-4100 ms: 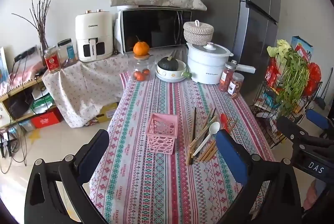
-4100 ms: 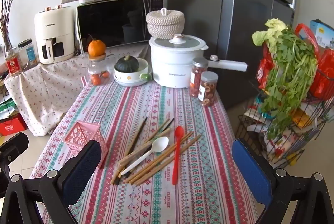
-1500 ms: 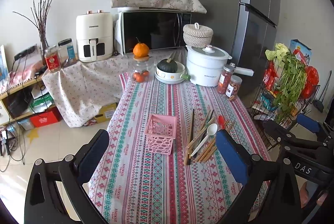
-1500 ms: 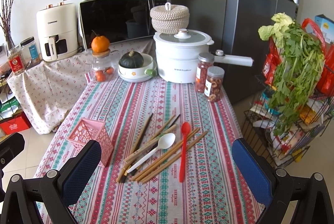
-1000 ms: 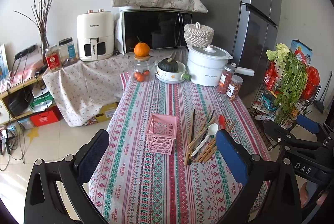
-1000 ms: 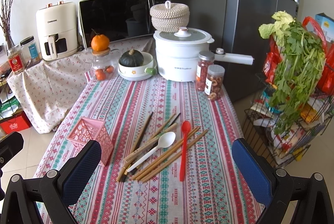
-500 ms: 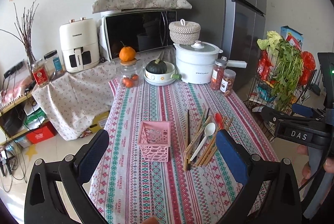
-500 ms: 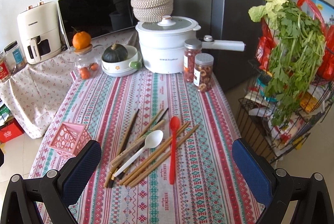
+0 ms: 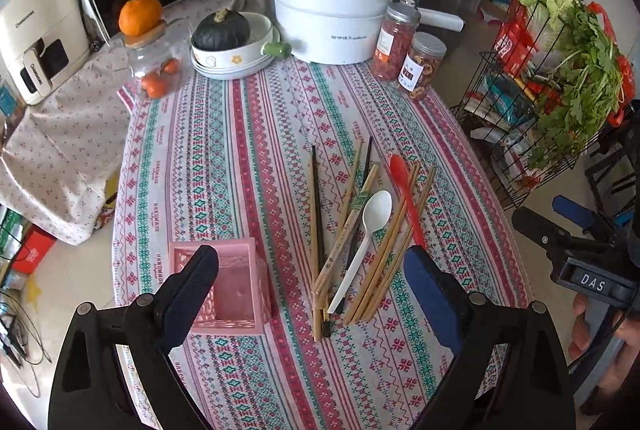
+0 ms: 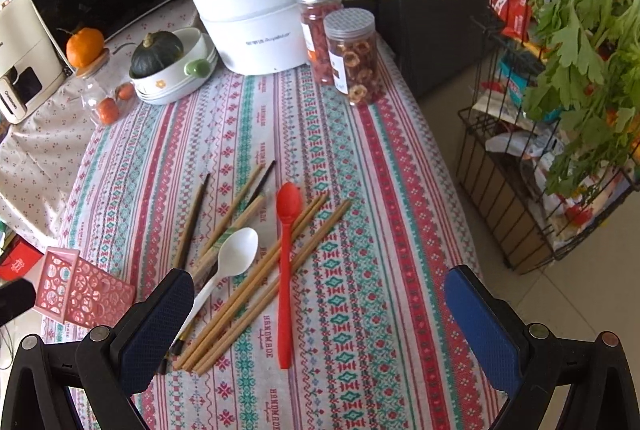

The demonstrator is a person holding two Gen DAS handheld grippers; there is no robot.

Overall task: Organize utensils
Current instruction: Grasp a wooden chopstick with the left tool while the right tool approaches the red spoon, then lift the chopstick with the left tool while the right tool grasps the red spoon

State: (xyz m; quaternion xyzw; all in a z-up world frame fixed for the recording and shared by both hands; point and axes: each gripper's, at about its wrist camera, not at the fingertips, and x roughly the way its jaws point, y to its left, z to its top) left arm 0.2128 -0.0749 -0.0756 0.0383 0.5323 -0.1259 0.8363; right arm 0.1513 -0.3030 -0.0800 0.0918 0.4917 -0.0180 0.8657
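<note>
Your left gripper (image 9: 310, 284) is closing with nothing between its pads, low in the frame over the pink basket (image 9: 236, 294) and chopsticks (image 9: 352, 213). Your right gripper (image 10: 318, 310) gapes empty above the white spoon (image 10: 230, 262) and red spoon (image 10: 285, 262), centre frame.

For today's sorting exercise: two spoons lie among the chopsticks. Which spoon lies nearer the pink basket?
The white spoon. It lies on the basket's side of the pile; the red spoon lies on the far side, toward the wire rack.
</note>
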